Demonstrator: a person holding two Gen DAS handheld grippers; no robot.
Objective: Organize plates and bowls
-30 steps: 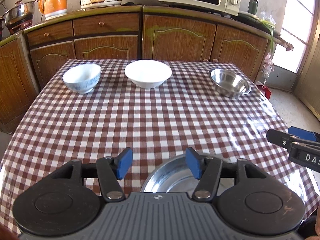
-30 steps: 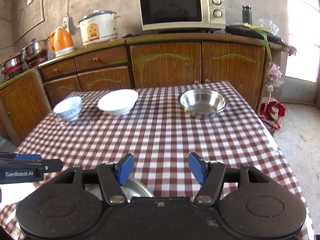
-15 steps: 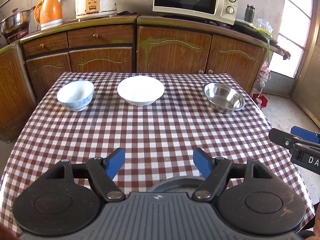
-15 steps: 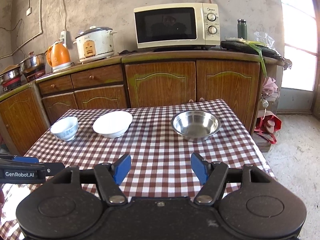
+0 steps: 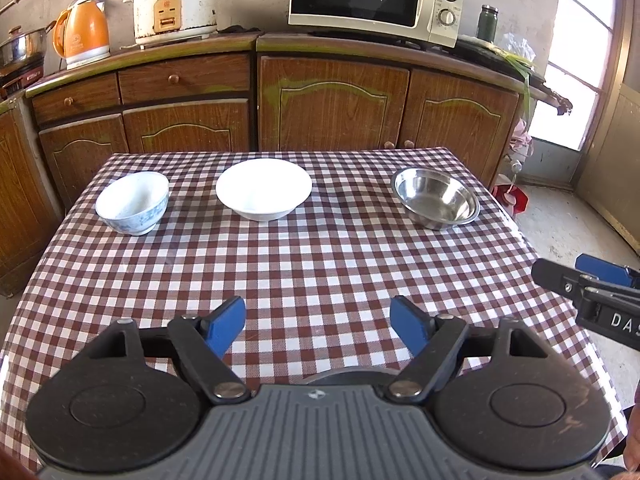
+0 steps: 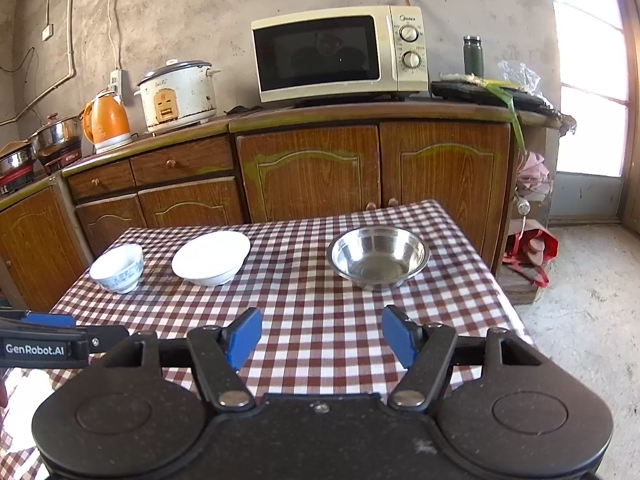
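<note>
Red-and-white checked oilcloth table (image 5: 320,264) takes up most of both views and serves as the landmark: three bowls sit in a loose row along its far edge, apart from each other, none stacked, so sorting looks barely begun. Wide shallow white ceramic bowl (image 5: 264,189) sits at the far middle of the table, shiny round stainless-steel bowl (image 5: 436,198) toward its far right corner, small deep white bowl with blue pattern (image 5: 133,202) toward its far left corner. All upright and open-side up, probably laid out apart so each can be grabbed alone. Left gripper (image 5: 318,324) hangs over the table's near edge, blue pads apart and spreading wider, nothing between them. Right gripper (image 6: 322,334) hangs over the near edge too, pads apart, empty. Neither touches a bowl; both likely staged for a reach. Left view alone shows a grey rounded metal rim (image 5: 344,376) at the table's near edge, tucked under the gripper body, likely a dish, too hidden to call. Right view alone shows the red bag (image 6: 532,248) on the floor past the table's right side whole, and more wall above the cream microwave (image 6: 340,54).
</note>
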